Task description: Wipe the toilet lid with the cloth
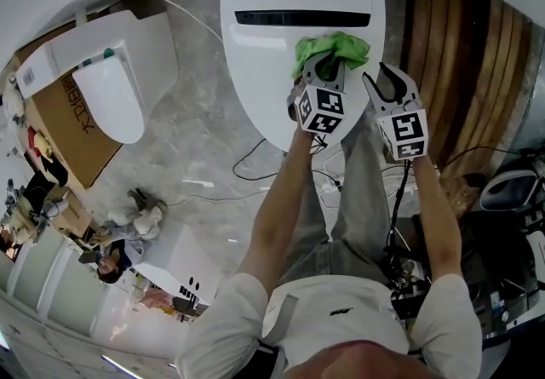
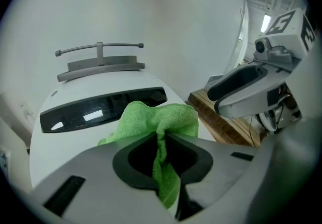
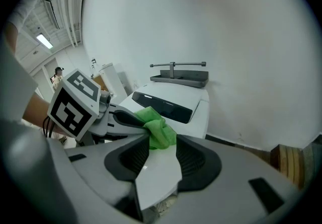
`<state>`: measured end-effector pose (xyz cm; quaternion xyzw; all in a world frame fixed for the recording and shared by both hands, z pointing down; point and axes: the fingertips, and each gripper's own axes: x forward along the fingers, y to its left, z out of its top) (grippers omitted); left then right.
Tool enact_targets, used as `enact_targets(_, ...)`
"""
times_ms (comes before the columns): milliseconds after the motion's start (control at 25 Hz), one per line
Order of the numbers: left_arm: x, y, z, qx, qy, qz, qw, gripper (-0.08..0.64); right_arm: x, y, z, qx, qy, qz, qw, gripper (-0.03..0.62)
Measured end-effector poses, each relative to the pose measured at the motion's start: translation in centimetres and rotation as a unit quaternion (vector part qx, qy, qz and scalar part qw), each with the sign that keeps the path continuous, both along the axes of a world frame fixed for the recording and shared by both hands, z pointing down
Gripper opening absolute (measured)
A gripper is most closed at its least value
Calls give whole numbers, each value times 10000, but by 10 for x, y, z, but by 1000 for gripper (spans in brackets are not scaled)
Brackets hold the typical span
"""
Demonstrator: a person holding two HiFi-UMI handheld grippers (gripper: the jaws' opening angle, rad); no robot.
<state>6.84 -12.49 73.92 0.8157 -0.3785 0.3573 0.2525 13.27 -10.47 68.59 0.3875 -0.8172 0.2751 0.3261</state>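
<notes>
Cloth (image 1: 334,49) | bunched, pinched in closed left gripper (image 1: 324,67), on lid (image 1: 264,71) at its far end by dark panel (image 1: 302,18) | bare lid runs toward person and leftward | right gripper (image 1: 390,86): jaws apart, empty, just beside

No words can be read with certainty. The cardboard box (image 1: 64,117) at the left carries dark print and a white sticker (image 1: 30,77), both too small to read. The toilet (image 1: 272,54) has a small round blue mark at its far left corner, and the shirt (image 1: 358,330) has a tiny dark logo. Neither is legible.
</notes>
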Motion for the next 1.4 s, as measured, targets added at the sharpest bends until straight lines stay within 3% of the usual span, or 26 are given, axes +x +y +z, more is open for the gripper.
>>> enact_targets(560,-66,-2,-1,-26,55,-248,9997,67,-59,-6,-7,92,-17,-128,9999,178)
enact_targets(1400,-175,-17,-3,154,2,-464,9988,67,-121,5,-14,175,187,92,9996,176)
